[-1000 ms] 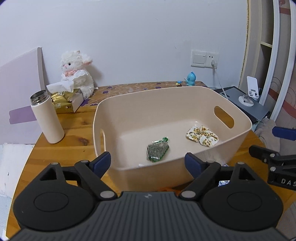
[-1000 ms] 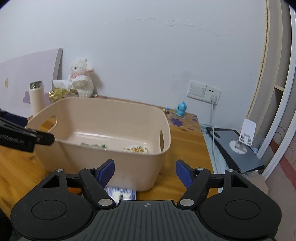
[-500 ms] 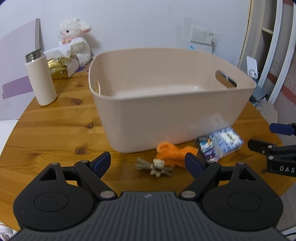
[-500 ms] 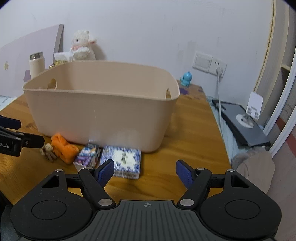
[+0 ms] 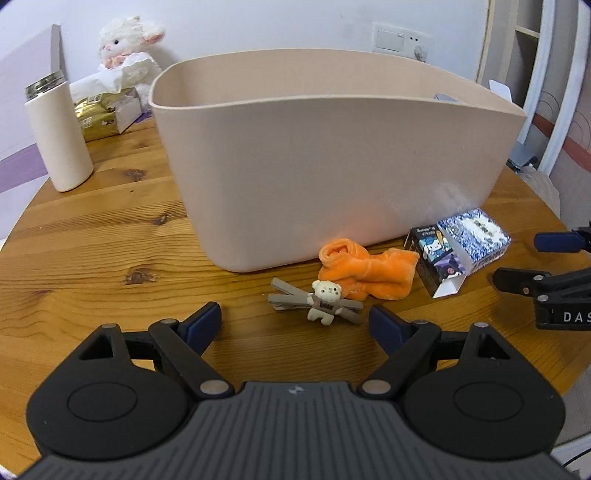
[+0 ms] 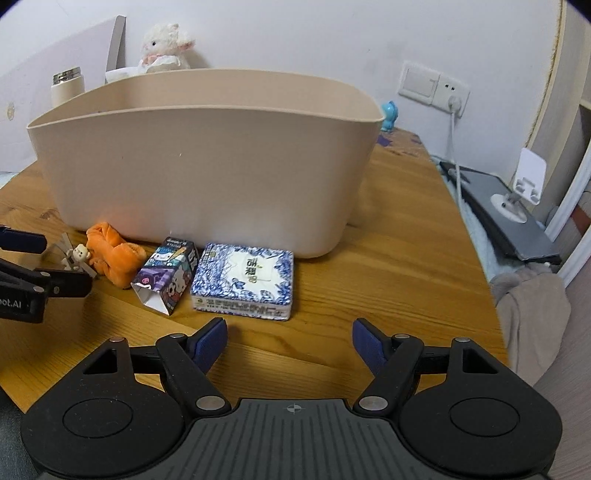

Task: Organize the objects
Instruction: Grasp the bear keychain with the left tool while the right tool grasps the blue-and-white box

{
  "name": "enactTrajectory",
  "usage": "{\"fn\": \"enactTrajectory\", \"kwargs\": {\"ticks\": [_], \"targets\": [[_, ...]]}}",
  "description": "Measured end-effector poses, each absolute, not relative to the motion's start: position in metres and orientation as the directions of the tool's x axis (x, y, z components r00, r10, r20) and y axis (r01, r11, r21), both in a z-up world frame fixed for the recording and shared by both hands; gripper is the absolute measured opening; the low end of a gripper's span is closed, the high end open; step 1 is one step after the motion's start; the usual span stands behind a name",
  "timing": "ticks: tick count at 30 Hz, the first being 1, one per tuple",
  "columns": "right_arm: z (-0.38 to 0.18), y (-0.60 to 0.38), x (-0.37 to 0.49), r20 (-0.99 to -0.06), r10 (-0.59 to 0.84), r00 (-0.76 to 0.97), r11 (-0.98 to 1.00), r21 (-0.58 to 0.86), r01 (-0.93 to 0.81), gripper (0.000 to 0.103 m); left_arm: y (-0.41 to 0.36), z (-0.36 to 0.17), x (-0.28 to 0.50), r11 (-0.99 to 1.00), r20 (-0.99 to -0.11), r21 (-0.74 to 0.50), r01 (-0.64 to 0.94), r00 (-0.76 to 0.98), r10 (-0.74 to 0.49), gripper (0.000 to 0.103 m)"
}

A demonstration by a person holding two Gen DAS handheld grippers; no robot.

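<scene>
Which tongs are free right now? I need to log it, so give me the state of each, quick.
Left tongs: open, holding nothing, low over the bear clip.
Right tongs: open, holding nothing, near the tissue pack.

We see both views evenly lit by soft, diffuse light, with no harsh glare. The wall [image 6: 295, 33] looks bright and slightly cool. Shadows are faint: a soft one lies under the beige bin [image 5: 332, 166] on the tabletop [image 5: 92, 251]. A pale hazy sheen marks the bin's near wall low down. Fisheye distortion bends the bin's rim and curves the tabletop edge, and the corners go dark. The plush lamb [image 5: 125, 40] looks slightly soft.
</scene>
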State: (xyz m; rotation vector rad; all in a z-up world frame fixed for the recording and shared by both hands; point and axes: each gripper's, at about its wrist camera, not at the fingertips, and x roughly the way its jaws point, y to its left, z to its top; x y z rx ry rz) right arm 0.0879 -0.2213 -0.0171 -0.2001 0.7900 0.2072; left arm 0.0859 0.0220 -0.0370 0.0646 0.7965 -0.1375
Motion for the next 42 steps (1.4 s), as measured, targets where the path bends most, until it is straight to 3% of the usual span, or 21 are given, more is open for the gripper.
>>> {"fn": "enactTrajectory", "kwargs": {"ticks": [19,26,34,37,38,42], "targets": [[-0.025,-0.207,0.101,-0.717,0.199,0.668,0.954,-0.014,-0.299,0.084,0.018,-0.043,0.093,0.98,-0.683,0.008,0.198,0.717,-0.139,0.091],[-0.026,-0.206,0.101,-0.715,0.208,0.668,0.954,-0.001,-0.299,0.083,0.013,-0.04,0.09,0.971,-0.678,0.005,0.24,0.715,-0.173,0.073],[-0.027,-0.201,0.105,-0.709,0.21,0.673,0.956,0.004,-0.295,0.083,0.013,-0.04,0.089,0.971,-0.678,0.003,0.238,0.714,-0.173,0.072],[-0.027,-0.199,0.106,-0.704,0.205,0.68,0.958,0.001,-0.288,0.075,0.013,-0.04,0.089,0.971,-0.678,0.002,0.239,0.714,-0.174,0.065],[-0.027,-0.199,0.105,-0.702,0.208,0.681,0.957,0.002,-0.29,0.067,0.014,-0.039,0.089,0.971,-0.678,0.001,0.24,0.714,-0.176,0.059],[-0.027,-0.199,0.101,-0.701,0.213,0.681,0.956,0.006,-0.293,0.064,0.016,-0.038,0.088,0.97,-0.684,-0.005,0.244,0.706,-0.181,0.058]]}}
